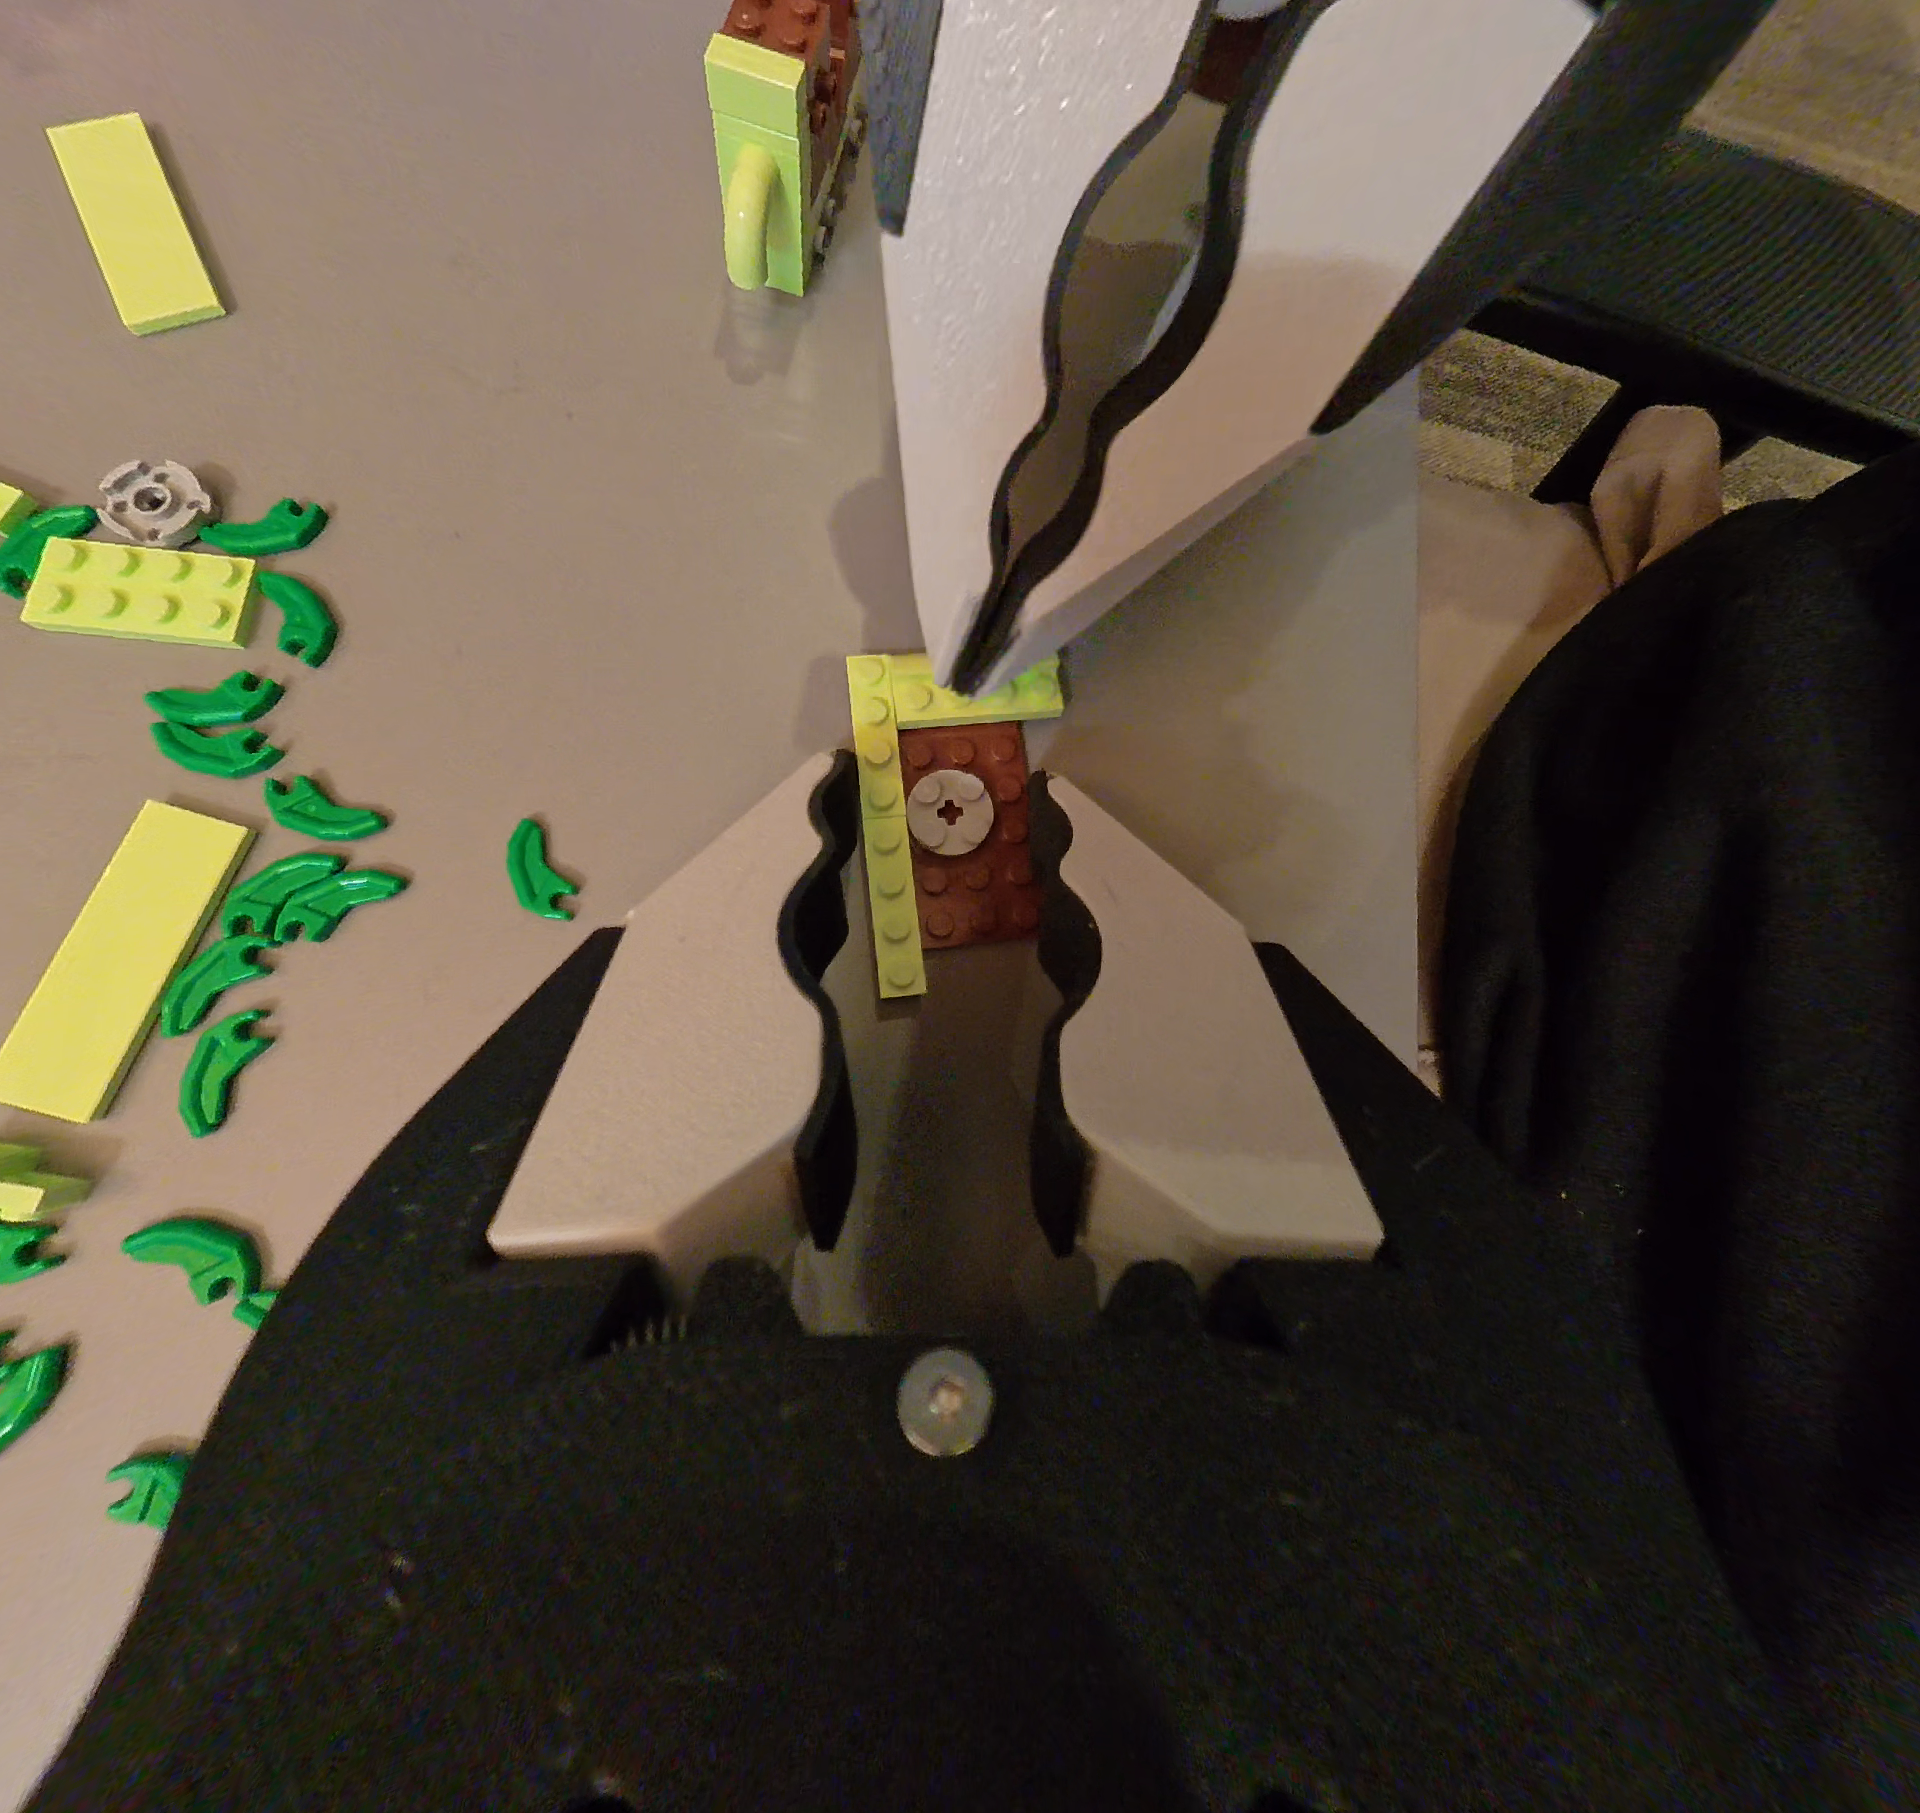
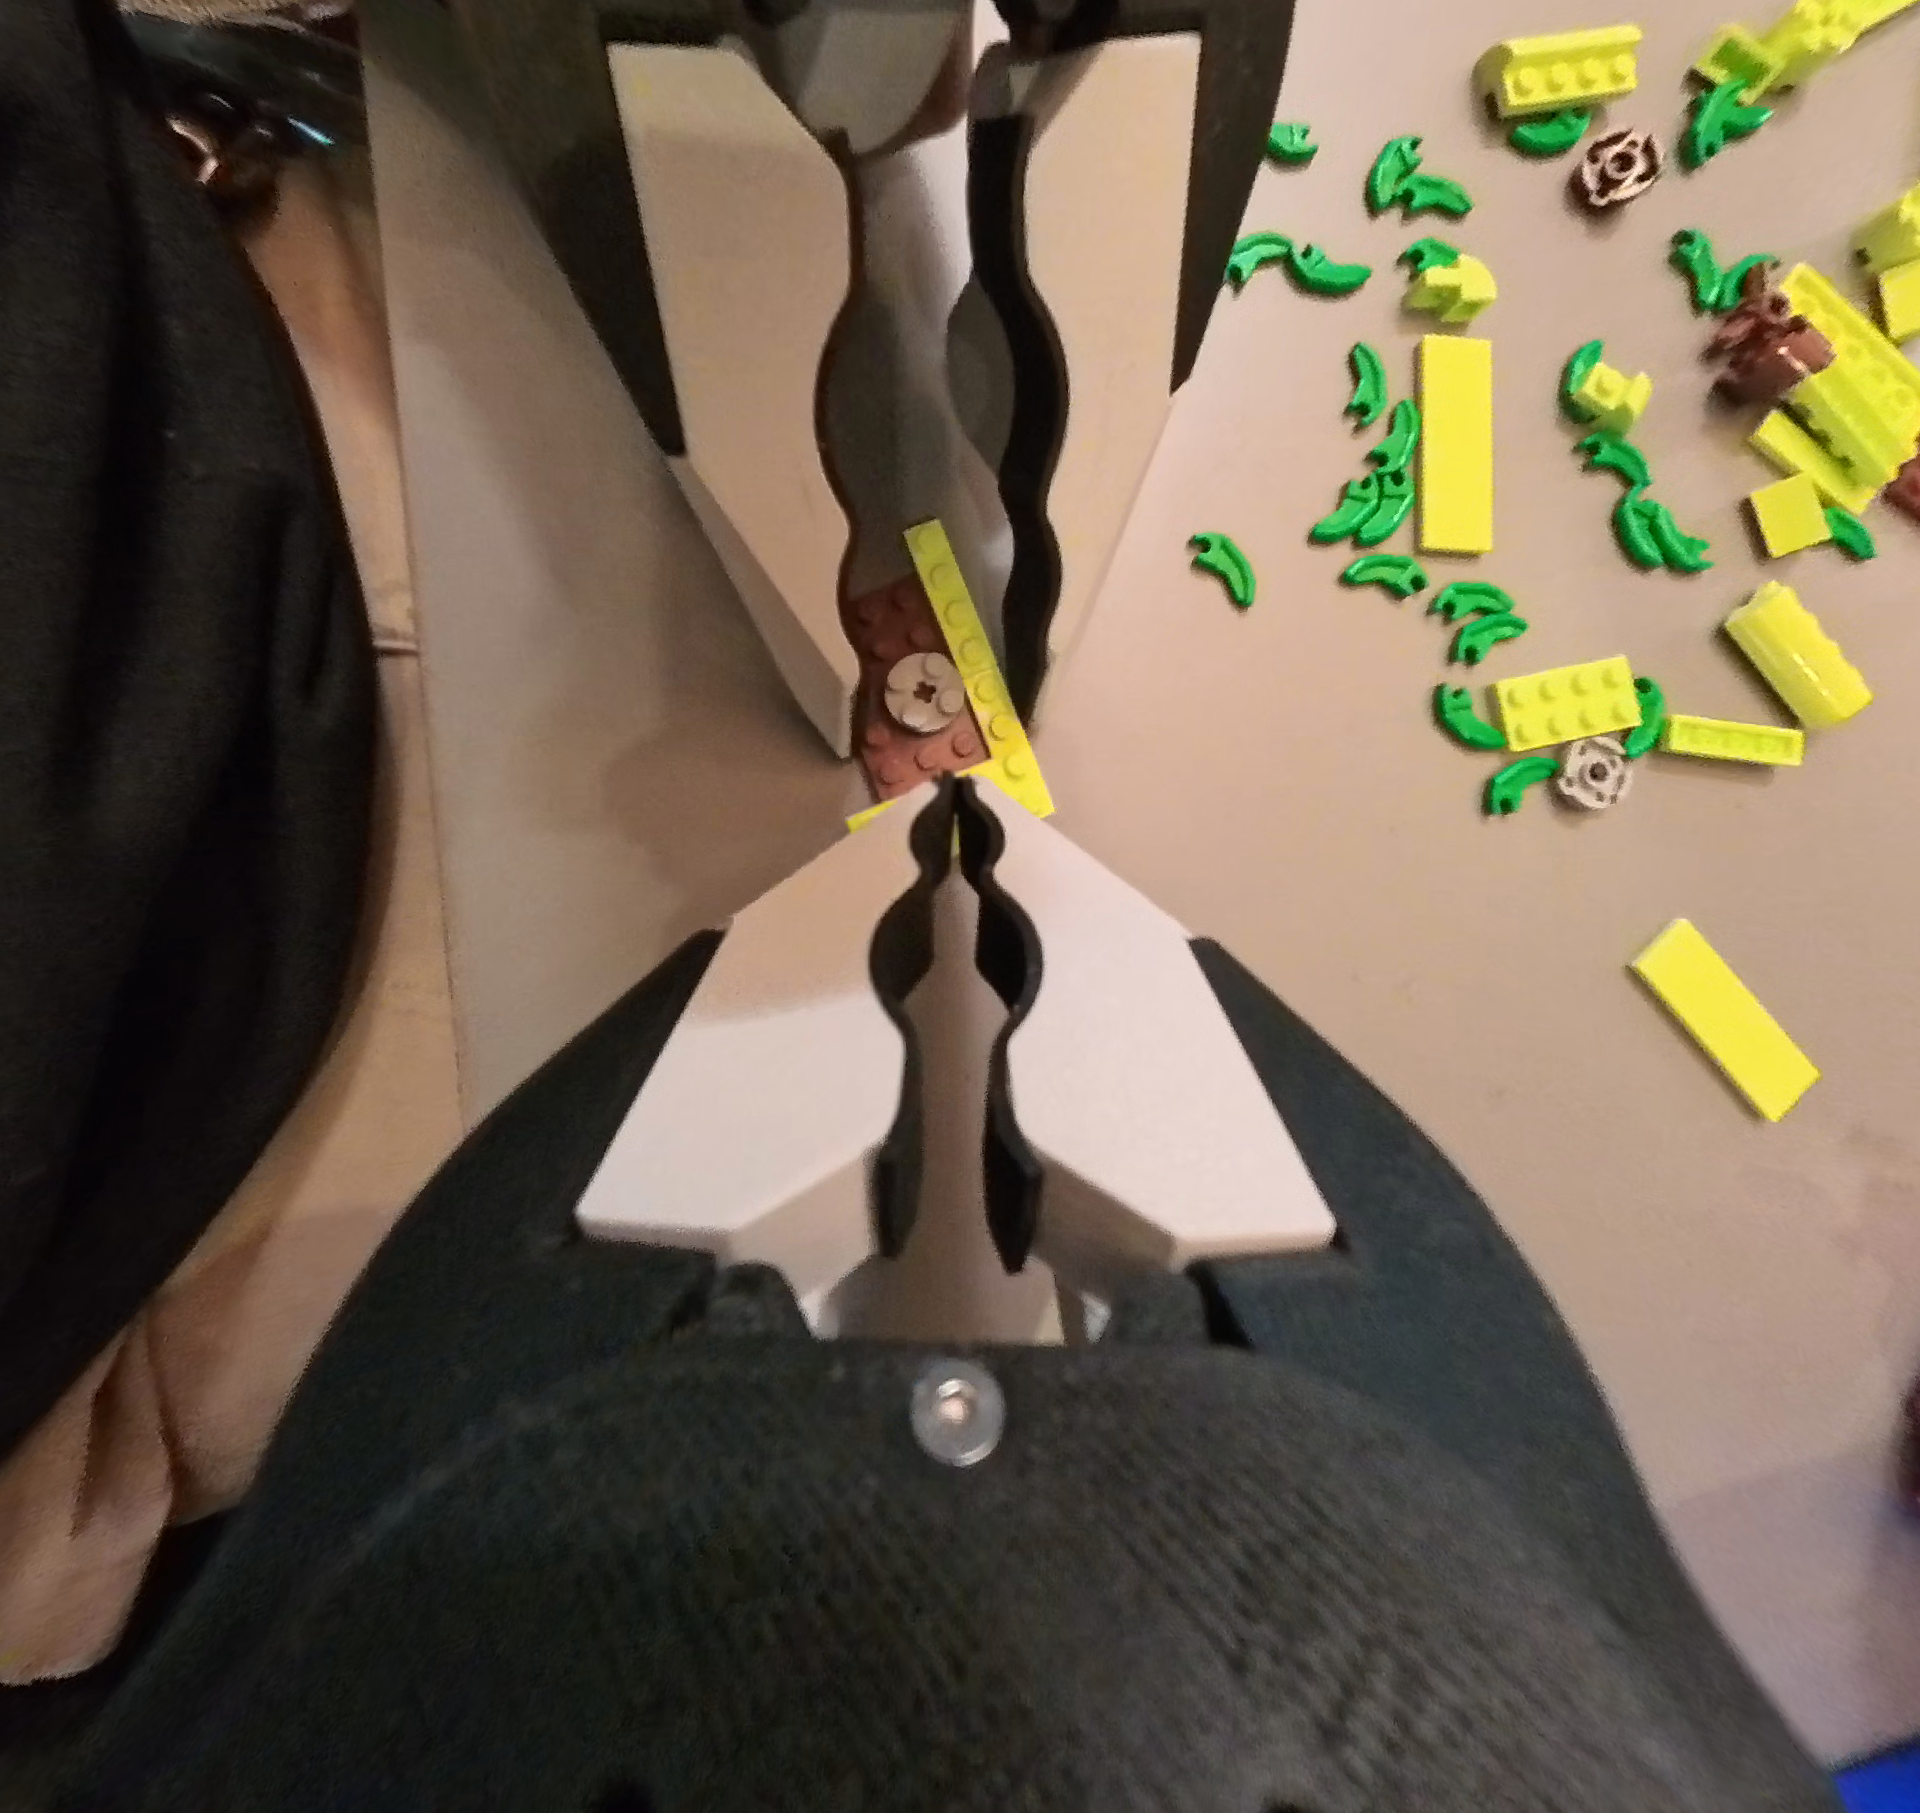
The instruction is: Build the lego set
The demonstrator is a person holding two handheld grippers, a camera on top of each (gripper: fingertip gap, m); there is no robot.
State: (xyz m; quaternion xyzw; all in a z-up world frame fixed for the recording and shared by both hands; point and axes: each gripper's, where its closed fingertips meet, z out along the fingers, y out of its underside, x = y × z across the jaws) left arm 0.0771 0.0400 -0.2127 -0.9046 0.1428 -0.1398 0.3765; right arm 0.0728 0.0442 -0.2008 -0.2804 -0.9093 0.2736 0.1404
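My left gripper (image 1: 940, 792) is shut on a small brown plate (image 1: 977, 890) and holds it by its two long sides. The plate carries a grey round piece (image 1: 951, 816) in the middle and a long lime strip (image 1: 885, 849) along its left edge. My right gripper (image 1: 971, 683) comes in from above and is shut on a short lime plate (image 1: 1013, 698) lying across the brown plate's far end. In the right wrist view my right gripper (image 2: 956, 799) pinches this lime plate (image 2: 873, 814) edge-on, tip to tip with the left gripper (image 2: 935, 724) and the brown plate (image 2: 904, 761).
A brown and lime sub-build (image 1: 779, 101) stands on the grey table (image 1: 468, 361) beyond. Lime tiles (image 1: 135, 225), a lime studded plate (image 1: 140, 591), a grey round piece (image 1: 156, 501) and several green curved pieces (image 1: 301, 901) lie to the left. A person's dark clothing (image 1: 1683, 932) is beside the table edge. Both grippers' tips are close together, under 4 cm apart.
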